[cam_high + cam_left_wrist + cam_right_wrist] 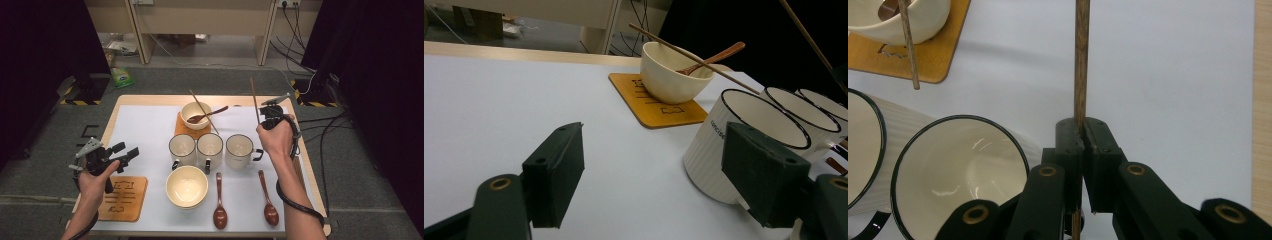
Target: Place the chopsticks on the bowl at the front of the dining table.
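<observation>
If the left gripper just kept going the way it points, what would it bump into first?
Probably the nearest mug: the left gripper is open and that mug sits right ahead by its right-hand jaw. Depth is hard to judge.

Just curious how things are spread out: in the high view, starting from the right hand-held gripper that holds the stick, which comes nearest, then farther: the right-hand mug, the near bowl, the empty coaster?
From the right hand-held gripper:
1. Right-hand mug, just below-left of it.
2. Near bowl, front centre.
3. Empty coaster, front left corner.
</observation>
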Available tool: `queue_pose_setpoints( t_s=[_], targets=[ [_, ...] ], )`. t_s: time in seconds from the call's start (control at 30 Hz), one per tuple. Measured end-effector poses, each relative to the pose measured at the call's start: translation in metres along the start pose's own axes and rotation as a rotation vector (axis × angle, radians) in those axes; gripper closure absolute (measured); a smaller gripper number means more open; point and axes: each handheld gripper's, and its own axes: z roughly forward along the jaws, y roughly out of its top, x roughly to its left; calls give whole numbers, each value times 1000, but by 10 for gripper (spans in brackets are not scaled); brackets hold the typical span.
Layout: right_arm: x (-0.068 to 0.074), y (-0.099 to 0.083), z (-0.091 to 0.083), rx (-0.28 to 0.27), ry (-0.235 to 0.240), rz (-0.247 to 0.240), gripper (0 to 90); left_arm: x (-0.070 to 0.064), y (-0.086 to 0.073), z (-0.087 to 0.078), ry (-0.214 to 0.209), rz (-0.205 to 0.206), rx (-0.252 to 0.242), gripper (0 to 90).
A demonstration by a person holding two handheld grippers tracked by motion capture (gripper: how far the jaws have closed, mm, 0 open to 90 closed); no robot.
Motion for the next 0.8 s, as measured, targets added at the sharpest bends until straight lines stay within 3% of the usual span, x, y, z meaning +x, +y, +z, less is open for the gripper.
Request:
queue_pose_setpoints(
  t_s=[0.8],
  targets=[
    [8,8,4,-5,4,-19,855,0,0,0,0,-1,-2,245]
  ],
)
